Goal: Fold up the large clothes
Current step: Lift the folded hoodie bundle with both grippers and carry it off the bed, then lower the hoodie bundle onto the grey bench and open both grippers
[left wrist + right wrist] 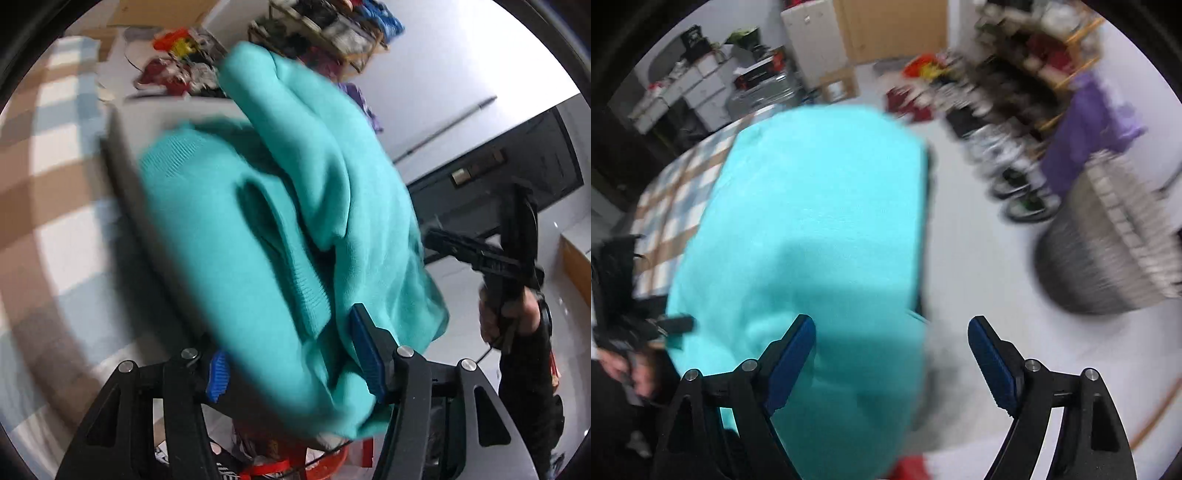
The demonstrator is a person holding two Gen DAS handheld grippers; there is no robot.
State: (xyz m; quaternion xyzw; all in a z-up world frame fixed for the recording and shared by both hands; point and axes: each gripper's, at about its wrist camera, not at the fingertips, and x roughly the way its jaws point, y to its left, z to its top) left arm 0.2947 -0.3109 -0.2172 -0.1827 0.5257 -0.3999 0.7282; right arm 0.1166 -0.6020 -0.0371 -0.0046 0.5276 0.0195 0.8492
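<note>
1. Blue-padded fingers of the left gripper [291, 354] clamp a thick bundle of the teal sweater [280, 206]; its long axis runs away from the fingers toward the upper left.
2. Right gripper [892, 354]: fingers wide apart, gripping nothing, the sweater [812, 229] under the left finger only.
3. Sweater hangs over the grey table [155, 122], beside the checked cloth [55, 155].
4. Blurred woven basket [1108, 251] stands on the floor.
</note>
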